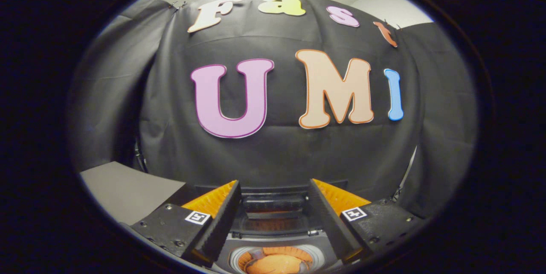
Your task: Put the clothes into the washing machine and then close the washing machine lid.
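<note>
My gripper (273, 190) is open, its two fingers spread wide with nothing between them, held high and facing the booth's black cloth wall. Below and between the fingers lies the washing machine (273, 227), seen from above. Its round drum opening (275, 261) shows an orange garment (277, 264) inside. The lid (273, 205) stands raised at the back of the opening, dark with an orange reflection on it. The gripper hangs well above the machine and touches nothing.
A grey tabletop (123, 190) lies to the left of the left finger. The black cloth wall (281, 154) rises close behind the machine, with folds of cloth hanging at both sides.
</note>
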